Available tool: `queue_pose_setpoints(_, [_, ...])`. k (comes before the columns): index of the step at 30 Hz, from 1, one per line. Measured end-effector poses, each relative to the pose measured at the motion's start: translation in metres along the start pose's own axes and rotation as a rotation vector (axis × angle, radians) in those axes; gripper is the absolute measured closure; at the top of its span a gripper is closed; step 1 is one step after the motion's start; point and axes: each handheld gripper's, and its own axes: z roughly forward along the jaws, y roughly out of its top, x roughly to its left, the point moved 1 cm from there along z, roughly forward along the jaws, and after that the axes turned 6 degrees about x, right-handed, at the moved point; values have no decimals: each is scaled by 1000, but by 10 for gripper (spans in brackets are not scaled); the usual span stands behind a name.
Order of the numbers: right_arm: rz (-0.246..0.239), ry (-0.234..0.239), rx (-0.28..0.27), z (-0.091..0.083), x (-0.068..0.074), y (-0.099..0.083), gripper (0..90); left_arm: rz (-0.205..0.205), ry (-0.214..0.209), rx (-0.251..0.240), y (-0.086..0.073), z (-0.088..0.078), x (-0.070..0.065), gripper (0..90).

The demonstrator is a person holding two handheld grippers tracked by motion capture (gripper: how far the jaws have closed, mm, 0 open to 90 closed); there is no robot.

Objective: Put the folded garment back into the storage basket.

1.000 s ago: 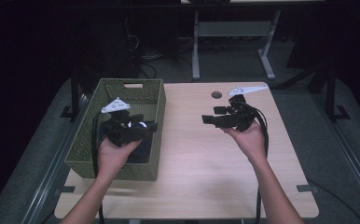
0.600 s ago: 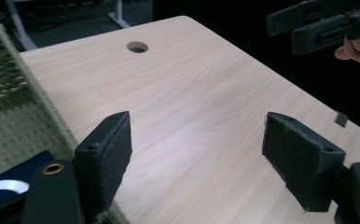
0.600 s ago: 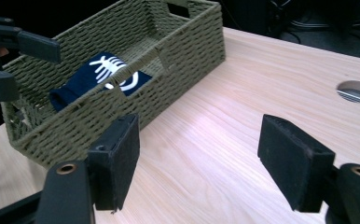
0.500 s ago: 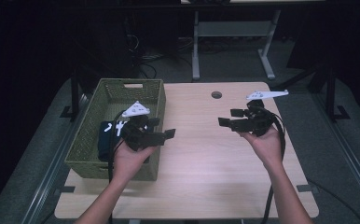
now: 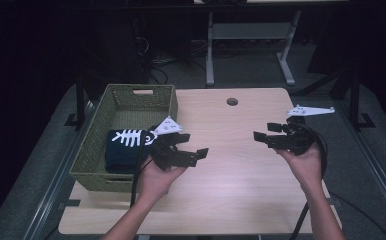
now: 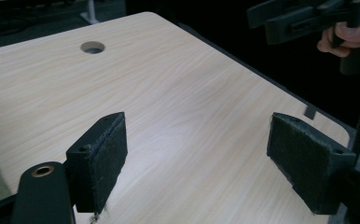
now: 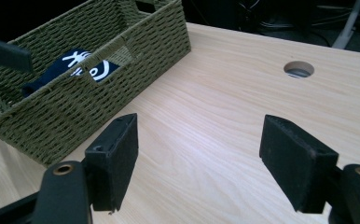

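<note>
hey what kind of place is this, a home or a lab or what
Probably a lab or workshop set up for recording, not a home. A bare wooden table with a cable hole stands in a dark room, cables lie on the floor behind it, and a metal stand is further back.

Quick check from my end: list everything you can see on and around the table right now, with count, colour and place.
Basket: one, olive-green woven, on the table's left edge, with handle cut-outs in its walls.
Folded cloth: one, dark navy with a white fish-skeleton print, lying inside the basket at its near end.
Table: one, light wood top, bare between the two hands.
Cable hole: one, round, near the table's far edge.
Desk frame: one, pale grey metal, on the floor beyond the table.
Left gripper: one, black, beside the basket's right wall, jaws open, nothing between them.
Right gripper: one, black, over the table's right side, jaws open and empty.
</note>
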Motion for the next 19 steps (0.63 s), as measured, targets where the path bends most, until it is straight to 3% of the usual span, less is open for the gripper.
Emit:
queue_pose_setpoints(8, [4,-22,-4,-9,-3,-10,279,16,-20,27,-7,8,-11,196])
queue_pose_setpoints(19, [11,-53,-20,-27,-10,-33,269,31,-54,25,-14,14,-24,192])
